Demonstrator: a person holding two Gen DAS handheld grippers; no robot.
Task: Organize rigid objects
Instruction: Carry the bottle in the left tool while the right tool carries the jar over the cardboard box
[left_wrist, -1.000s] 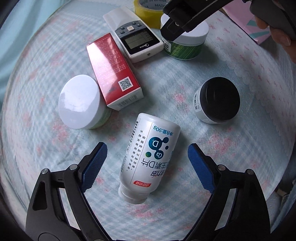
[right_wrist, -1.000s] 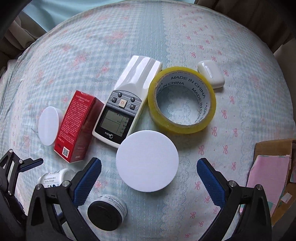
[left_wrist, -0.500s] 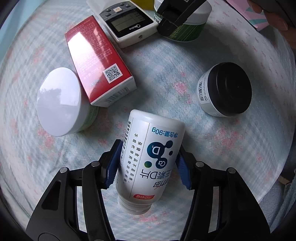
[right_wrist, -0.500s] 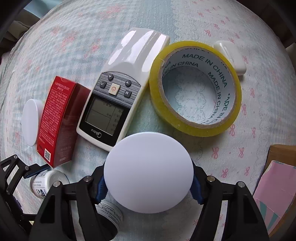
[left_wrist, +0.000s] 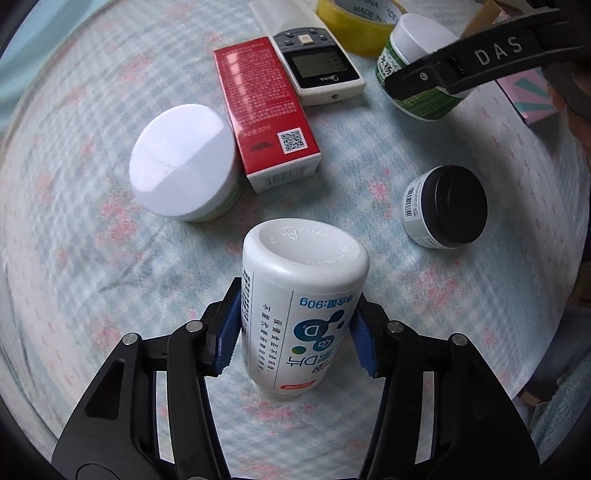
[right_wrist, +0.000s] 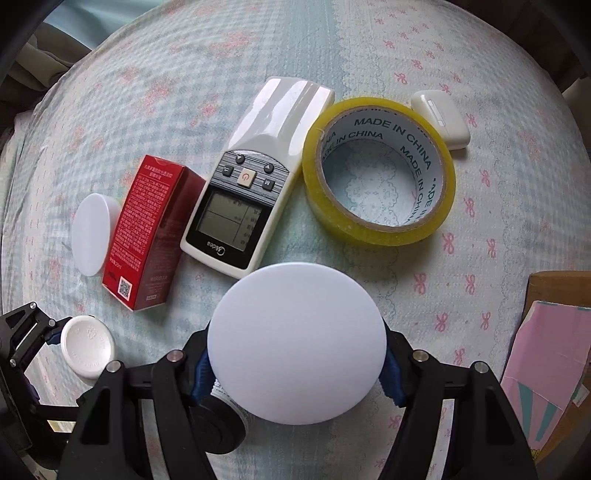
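Observation:
My left gripper (left_wrist: 295, 332) is shut on a white supplement bottle (left_wrist: 301, 299) with blue print, held tilted with its base up above the bedspread; it also shows in the right wrist view (right_wrist: 88, 347). My right gripper (right_wrist: 295, 369) is shut on a white-lidded green jar (right_wrist: 297, 347), seen in the left wrist view (left_wrist: 421, 70) lifted beside the remote. A second white-lidded jar (left_wrist: 183, 166), a red box (left_wrist: 264, 110), a remote control (left_wrist: 317, 66), a yellow tape roll (right_wrist: 378, 173) and a black-lidded jar (left_wrist: 445, 206) lie on the bedspread.
A white earbud case (right_wrist: 441, 118) lies beyond the tape roll. A cardboard box with pink paper (right_wrist: 546, 354) sits at the right edge. The floral checked bedspread (left_wrist: 92, 277) covers the whole surface.
Both grippers closed on their objects. The left one lifted the bottle and tilted its base upward. The right one raised the green jar off the bedspread.

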